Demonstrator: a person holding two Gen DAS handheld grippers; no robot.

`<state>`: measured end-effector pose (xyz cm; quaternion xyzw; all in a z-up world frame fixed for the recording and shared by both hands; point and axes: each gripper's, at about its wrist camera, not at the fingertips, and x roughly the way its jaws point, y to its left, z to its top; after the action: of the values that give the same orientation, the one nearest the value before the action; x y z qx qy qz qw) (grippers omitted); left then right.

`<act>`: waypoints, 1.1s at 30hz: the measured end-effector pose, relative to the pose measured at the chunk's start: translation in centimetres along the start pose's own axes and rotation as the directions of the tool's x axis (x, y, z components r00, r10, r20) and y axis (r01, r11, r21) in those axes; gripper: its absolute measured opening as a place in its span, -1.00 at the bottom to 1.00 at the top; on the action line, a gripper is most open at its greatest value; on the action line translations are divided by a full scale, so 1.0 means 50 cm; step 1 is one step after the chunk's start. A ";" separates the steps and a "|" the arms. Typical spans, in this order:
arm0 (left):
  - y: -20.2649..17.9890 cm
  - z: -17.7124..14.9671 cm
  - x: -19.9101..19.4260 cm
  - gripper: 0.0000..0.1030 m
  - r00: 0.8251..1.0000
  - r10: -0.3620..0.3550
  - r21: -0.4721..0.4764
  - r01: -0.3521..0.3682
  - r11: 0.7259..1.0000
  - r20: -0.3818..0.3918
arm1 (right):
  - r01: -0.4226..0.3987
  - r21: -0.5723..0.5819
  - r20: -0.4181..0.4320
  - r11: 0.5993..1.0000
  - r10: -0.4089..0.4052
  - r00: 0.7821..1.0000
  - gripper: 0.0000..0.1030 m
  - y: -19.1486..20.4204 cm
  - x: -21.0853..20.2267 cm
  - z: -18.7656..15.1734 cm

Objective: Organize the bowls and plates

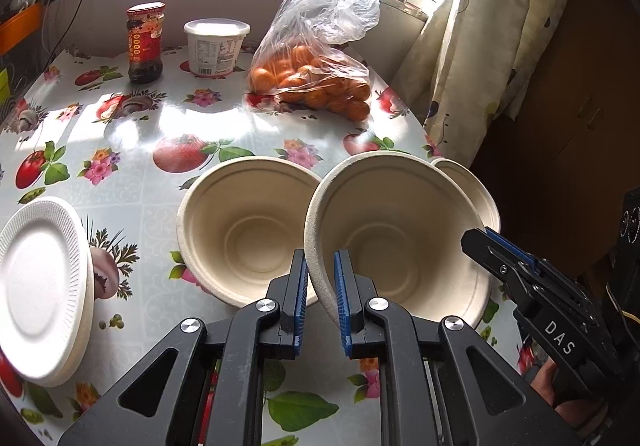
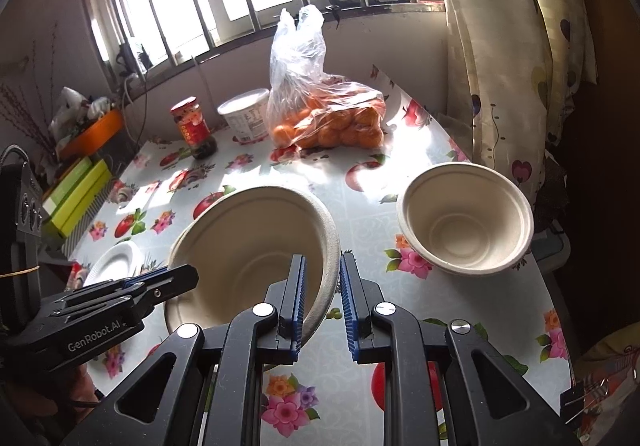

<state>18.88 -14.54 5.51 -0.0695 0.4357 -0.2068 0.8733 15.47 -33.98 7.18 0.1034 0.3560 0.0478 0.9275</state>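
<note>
- The left gripper [image 1: 320, 258] is clamped on the near rim of the tilted beige pulp bowl [image 1: 400, 230]. The right gripper [image 2: 322, 262] pinches the opposite rim. The bowl hangs between them, off the fruit-print tablecloth [image 1: 132, 166].
- Both grips are thin pinches on a soft moulded rim. If the hands pull apart or twist unevenly, I judge the rim could buckle or slip out of one claw.
- The second beige pulp bowl [image 1: 244, 226] sits just beside the held one. A careless swing could knock it toward the stack of white foam plates [image 1: 40, 286].
- The third beige pulp bowl [image 2: 464, 218] stands near the table edge, so a nudge might tip it off. In the left view it is mostly hidden behind the held bowl.
- The right view does not clearly show the second bowl. The foam plates are cut off in the left view, so I cannot count them.
- Window glare washes out the tablecloth further back.
</note>
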 end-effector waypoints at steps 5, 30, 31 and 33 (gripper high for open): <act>0.024 0.011 -0.008 -0.73 1.000 0.022 -0.019 -0.021 1.000 0.016 | -0.026 -0.007 -0.002 1.000 0.026 1.000 -0.66 0.022 0.020 0.019; 0.141 0.037 0.011 -0.73 0.995 0.104 -0.118 -0.103 0.988 0.002 | -0.067 -0.085 -0.094 0.994 0.059 0.994 -0.66 0.114 0.140 0.036; 0.142 0.036 0.014 -0.73 0.995 0.104 -0.119 -0.104 0.987 -0.003 | -0.066 -0.086 -0.097 0.994 0.058 0.994 -0.66 0.114 0.144 0.035; 0.144 0.035 0.020 -0.73 0.995 0.104 -0.123 -0.104 0.987 -0.010 | -0.064 -0.087 -0.100 0.994 0.056 0.993 -0.66 0.113 0.148 0.034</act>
<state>22.94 -8.53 3.67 -0.1000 0.4521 -0.1338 0.8762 22.02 -27.53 4.91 0.0698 0.3950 0.0966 0.9109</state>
